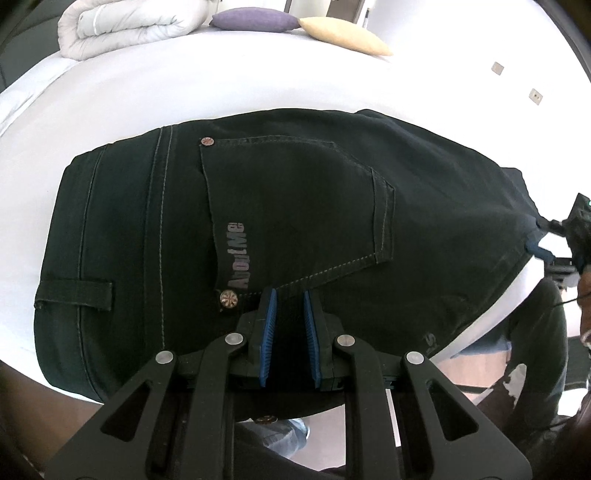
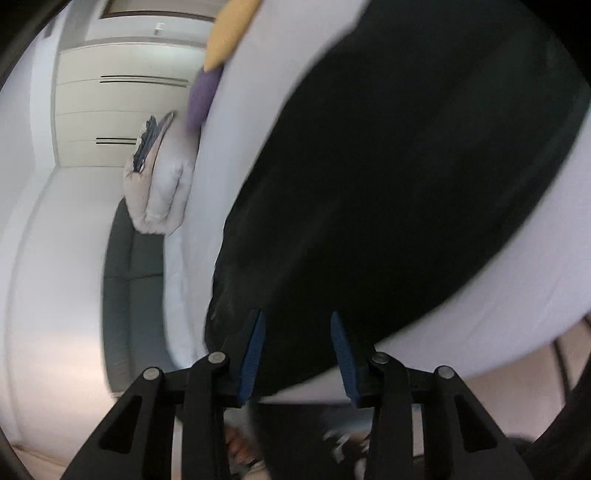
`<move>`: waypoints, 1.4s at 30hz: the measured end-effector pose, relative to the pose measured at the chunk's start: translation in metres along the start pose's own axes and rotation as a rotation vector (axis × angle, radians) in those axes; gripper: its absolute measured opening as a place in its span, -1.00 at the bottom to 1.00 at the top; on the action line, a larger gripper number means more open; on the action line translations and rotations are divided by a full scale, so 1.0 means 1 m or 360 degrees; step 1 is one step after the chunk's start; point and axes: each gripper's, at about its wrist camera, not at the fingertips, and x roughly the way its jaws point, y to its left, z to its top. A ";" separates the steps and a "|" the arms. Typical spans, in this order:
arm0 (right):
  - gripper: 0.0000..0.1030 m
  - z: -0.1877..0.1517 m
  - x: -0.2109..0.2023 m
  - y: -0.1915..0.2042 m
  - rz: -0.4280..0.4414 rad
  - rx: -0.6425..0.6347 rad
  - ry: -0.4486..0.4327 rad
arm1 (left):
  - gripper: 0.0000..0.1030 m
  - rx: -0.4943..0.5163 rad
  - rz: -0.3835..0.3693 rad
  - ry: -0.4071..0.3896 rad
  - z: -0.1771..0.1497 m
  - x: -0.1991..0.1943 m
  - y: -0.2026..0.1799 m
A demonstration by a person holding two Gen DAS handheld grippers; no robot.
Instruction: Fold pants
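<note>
White bedding covers the bed [image 1: 184, 85], which fills most of the left wrist view and carries everything else. Black pants [image 1: 295, 221] lie folded across its near part, back side up, with a stitched back pocket [image 1: 295, 206], grey lettering along the pocket edge, a belt loop [image 1: 74, 293] at the left and two metal rivets. At the far end of the bed sit a rolled white duvet [image 1: 125, 26], a purple cushion [image 1: 255, 19] and a yellow cushion [image 1: 343, 35], the two cushions touching. The left gripper [image 1: 290, 295] points down at the near edge of the pants just below the pocket; its blue pads stand close together with dark cloth between them, pinching a fold of the fabric. The right gripper [image 2: 297, 317] shows in its own blurred view, jaws spread with the blue pads well apart; the dark edge of the pants fills the gap between them, but whether the pads touch the cloth cannot be told. At the right edge of the left wrist view, the same gripper appears beside the far end of the pants.
</note>
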 end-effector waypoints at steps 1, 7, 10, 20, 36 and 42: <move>-0.16 -0.004 0.006 0.000 0.0007 0.0002 0.0020 | -0.70 0.0009 0.0011 0.0001 0.001 0.001 -0.002; -0.06 -0.013 0.035 -0.006 0.0058 0.0098 0.0152 | -0.70 0.0000 0.0003 -0.0005 0.001 0.002 -0.004; -0.06 -0.013 0.046 -0.003 0.0070 0.0107 0.0171 | -0.70 0.0000 0.0007 -0.0008 -0.001 0.000 -0.002; -0.78 -0.012 0.075 -0.021 0.0122 0.0101 0.0239 | -0.70 0.0000 0.0005 -0.0013 -0.004 -0.002 0.001; -0.84 -0.037 0.060 -0.029 0.0126 -0.0005 0.0213 | -0.70 -0.0018 0.0038 -0.0019 -0.004 -0.017 0.002; 0.03 -0.004 0.009 -0.034 0.0204 0.0043 -0.0099 | -0.70 -0.0007 -0.0075 -0.0125 0.018 -0.022 -0.024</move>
